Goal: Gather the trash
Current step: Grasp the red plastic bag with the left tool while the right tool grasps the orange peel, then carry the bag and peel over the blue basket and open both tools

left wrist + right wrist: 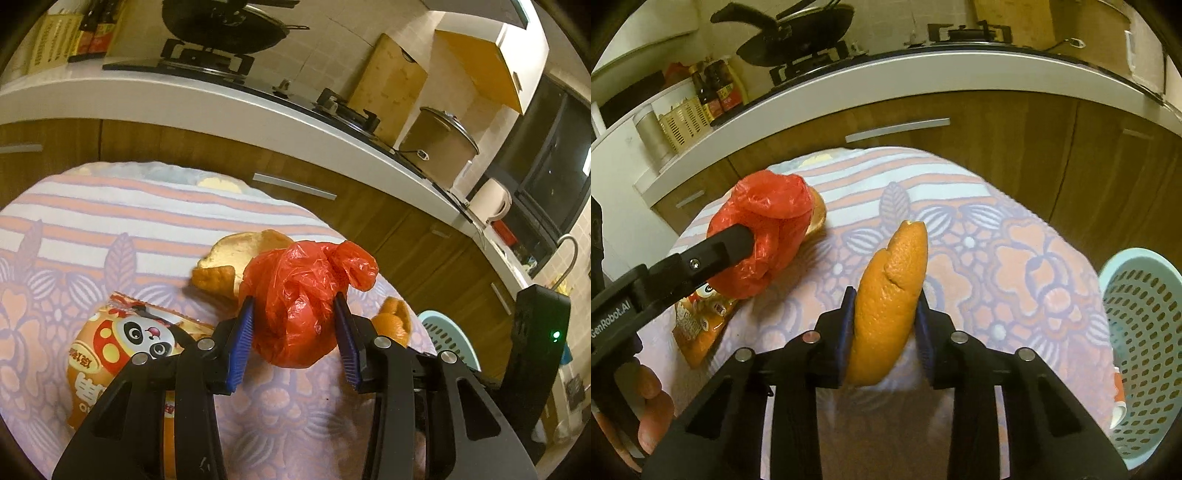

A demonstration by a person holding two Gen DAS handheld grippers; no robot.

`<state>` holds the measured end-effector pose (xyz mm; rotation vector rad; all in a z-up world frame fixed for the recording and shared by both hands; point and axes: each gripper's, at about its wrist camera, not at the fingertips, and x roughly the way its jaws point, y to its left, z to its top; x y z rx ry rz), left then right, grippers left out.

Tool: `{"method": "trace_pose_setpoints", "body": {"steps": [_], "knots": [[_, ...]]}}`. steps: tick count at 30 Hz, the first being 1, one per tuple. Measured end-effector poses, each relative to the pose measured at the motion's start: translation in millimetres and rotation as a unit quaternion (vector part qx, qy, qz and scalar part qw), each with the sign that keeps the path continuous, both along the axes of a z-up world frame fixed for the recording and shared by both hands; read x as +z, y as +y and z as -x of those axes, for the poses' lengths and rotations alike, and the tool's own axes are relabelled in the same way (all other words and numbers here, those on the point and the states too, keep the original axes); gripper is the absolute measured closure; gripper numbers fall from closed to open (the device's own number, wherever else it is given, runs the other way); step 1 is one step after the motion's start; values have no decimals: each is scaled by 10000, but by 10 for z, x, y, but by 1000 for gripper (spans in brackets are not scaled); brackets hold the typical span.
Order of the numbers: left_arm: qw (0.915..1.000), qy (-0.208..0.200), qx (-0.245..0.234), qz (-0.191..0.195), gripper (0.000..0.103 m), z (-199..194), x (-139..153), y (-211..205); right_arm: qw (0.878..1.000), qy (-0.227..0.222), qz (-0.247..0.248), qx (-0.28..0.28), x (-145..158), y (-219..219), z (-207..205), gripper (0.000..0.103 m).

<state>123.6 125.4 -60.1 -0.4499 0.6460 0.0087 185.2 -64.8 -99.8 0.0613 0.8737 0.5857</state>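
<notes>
In the left wrist view my left gripper (293, 301) is shut on a crumpled red plastic bag (303, 280), its blue pads pressed into both sides. The right wrist view shows the same bag (764, 229) held above the table's left side. My right gripper (886, 299) is shut on a long curved piece of orange peel (890, 295), which stands up between the pads. A bigger orange peel (221, 262) lies on the cloth just behind the bag. An orange snack packet with a panda (122, 350) lies flat at the left.
A light blue perforated basket (1145, 332) stands beside the table's right edge. The table wears a floral and striped cloth (997, 258). Behind it runs a kitchen counter (923, 74) with a stove and wok. A small red and white wrapper (1119, 398) lies near the basket.
</notes>
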Motion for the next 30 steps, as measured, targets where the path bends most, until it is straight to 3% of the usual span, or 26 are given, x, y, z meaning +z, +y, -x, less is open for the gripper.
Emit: {"method": "trace_pose_setpoints", "body": {"steps": [2, 8, 18, 22, 30], "knots": [[9994, -88, -29, -336, 64, 17, 63, -117, 9999, 7, -66, -124, 17, -115, 6, 78], [9971, -104, -397, -636, 63, -9, 164, -480, 9983, -371, 119, -425, 226, -452, 112, 78], [9902, -231, -1009, -938, 63, -136, 363, -1207, 9911, -862, 279, -972, 494, -1113, 235, 78], [9861, -253, -1276, -1031, 63, -210, 377, -1532, 9886, -849, 51, -1245, 526, -1439, 256, 78], [9776, -191, -1792, -1088, 63, -405, 322, -2134, 9781, -960, 210, -1836, 510, -2001, 264, 78]]}}
